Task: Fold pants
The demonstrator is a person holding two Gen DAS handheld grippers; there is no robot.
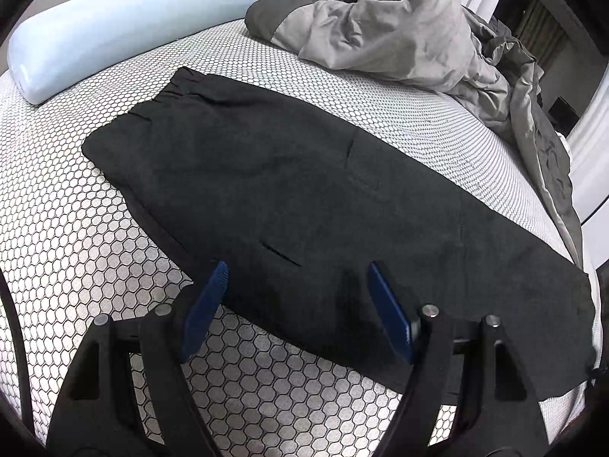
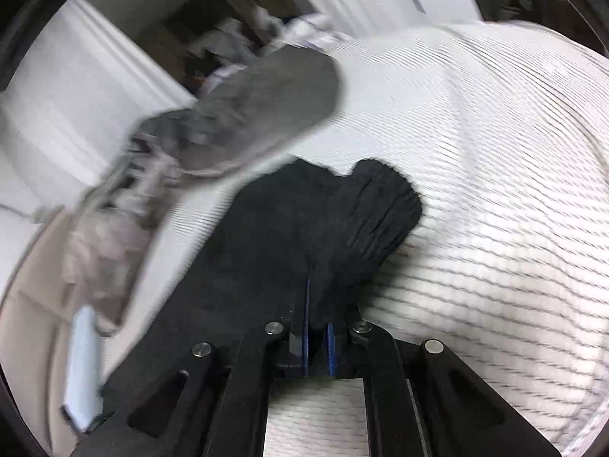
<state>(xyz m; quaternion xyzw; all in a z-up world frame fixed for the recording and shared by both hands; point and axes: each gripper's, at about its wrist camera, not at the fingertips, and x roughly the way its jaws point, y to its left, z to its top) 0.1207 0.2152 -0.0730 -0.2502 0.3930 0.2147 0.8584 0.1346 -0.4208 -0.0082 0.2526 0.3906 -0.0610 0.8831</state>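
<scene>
Honeycomb-patterned bed [image 1: 95,228], rumpled grey duvet [image 1: 399,26]

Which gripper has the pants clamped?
The right gripper: its jaws are shut on bunched black pants fabric. The left gripper hangs over the pants' near edge with jaws wide apart, gripping nothing.

Left wrist view: mounted behind the left gripper [image 1: 297,278], looking steeply down and forward across the mattress [image 1: 76,228], close above the near edge of the black pants [image 1: 285,182], with a pillow [image 1: 125,26] and grey duvet [image 1: 399,23] beyond. Right wrist view: behind the right gripper [image 2: 318,304], angled down, very near the pants' cuff end, motion-blurred. Shared: pants, mattress, duvet, pillow.
</scene>
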